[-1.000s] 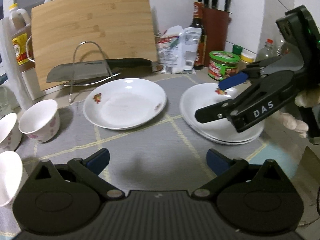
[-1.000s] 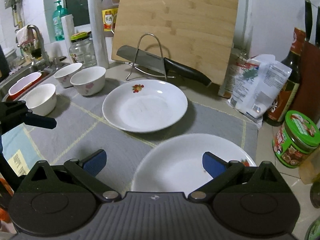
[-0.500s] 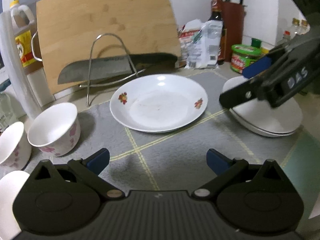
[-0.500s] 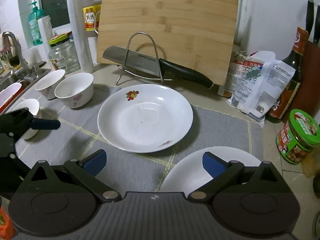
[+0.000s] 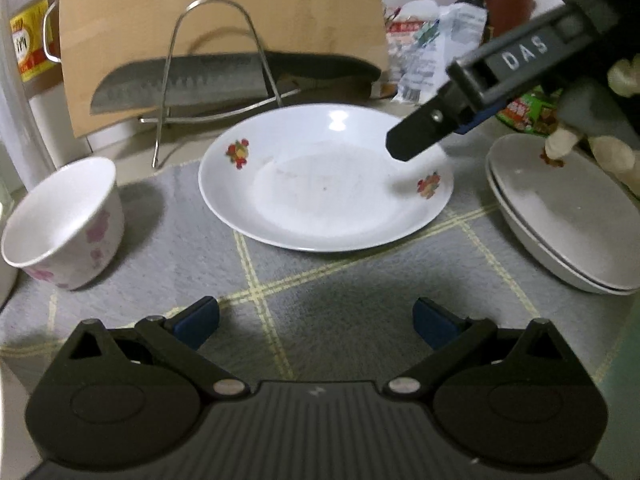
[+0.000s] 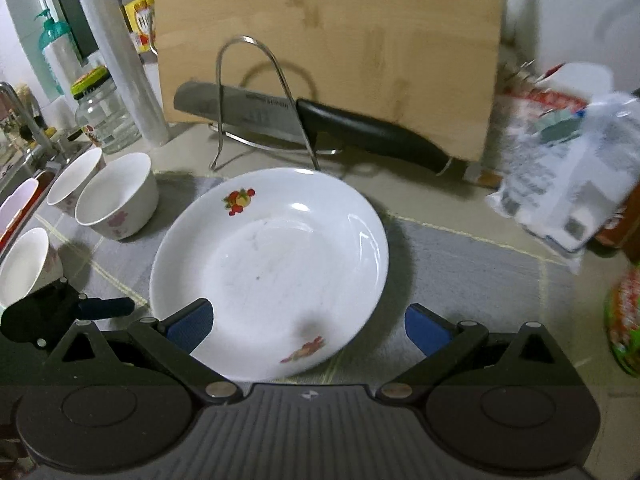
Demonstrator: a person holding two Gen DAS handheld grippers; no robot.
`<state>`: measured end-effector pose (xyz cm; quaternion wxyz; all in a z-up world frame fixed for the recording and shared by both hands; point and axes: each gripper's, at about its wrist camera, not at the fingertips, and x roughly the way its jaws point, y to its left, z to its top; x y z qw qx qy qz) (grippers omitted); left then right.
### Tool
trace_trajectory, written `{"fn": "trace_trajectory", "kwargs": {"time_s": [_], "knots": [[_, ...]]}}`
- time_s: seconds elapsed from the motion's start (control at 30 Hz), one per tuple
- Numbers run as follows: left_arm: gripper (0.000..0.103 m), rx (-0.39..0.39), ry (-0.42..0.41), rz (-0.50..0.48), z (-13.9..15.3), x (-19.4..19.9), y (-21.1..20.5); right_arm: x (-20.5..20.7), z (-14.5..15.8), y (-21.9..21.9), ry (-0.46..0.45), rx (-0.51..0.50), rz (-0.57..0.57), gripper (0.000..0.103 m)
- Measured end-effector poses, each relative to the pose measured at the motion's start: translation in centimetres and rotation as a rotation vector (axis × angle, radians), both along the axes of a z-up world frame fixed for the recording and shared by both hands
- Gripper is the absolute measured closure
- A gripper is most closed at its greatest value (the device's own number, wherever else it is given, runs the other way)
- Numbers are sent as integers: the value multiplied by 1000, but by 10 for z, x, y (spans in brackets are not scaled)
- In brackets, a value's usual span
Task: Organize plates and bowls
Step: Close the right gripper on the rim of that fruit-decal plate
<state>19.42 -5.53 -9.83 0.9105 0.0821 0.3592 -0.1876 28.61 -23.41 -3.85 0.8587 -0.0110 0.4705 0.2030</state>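
A white plate with fruit prints (image 5: 326, 190) lies on the grey mat, also in the right wrist view (image 6: 272, 264). A stack of two white plates (image 5: 560, 220) sits to its right. White bowls with pink flowers (image 5: 64, 220) stand at the left; three show in the right wrist view (image 6: 116, 196). My left gripper (image 5: 316, 320) is open and empty above the mat, short of the plate. My right gripper (image 6: 308, 326) is open and empty over the plate's near rim; its fingers (image 5: 432, 128) hang above the plate's right side.
A bamboo cutting board (image 6: 328, 52) leans at the back, with a wire rack (image 6: 256, 100) holding a knife (image 6: 320, 124) before it. Food bags (image 6: 568, 184), a green tin (image 5: 528, 112), a glass jar (image 6: 104, 116) and a paper roll (image 6: 120, 60) line the counter.
Both grippers have moved forward and left toward the fruit-print plate. The right gripper left the plate stack and now hangs over the single plate. Both stayed open.
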Motion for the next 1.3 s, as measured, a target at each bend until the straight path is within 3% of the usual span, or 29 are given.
{"fn": "trace_trajectory", "kwargs": {"time_s": [0.37, 0.8, 1.3], "knots": [[0, -14, -18, -17, 2, 18, -8, 41, -31, -4, 126, 77, 66, 0], [0, -13, -25, -76, 3, 31, -8, 68, -33, -1, 120, 122, 124, 0], [0, -13, -32, -117, 3, 42, -6, 93, -32, 19, 111, 106, 215, 0]]}}
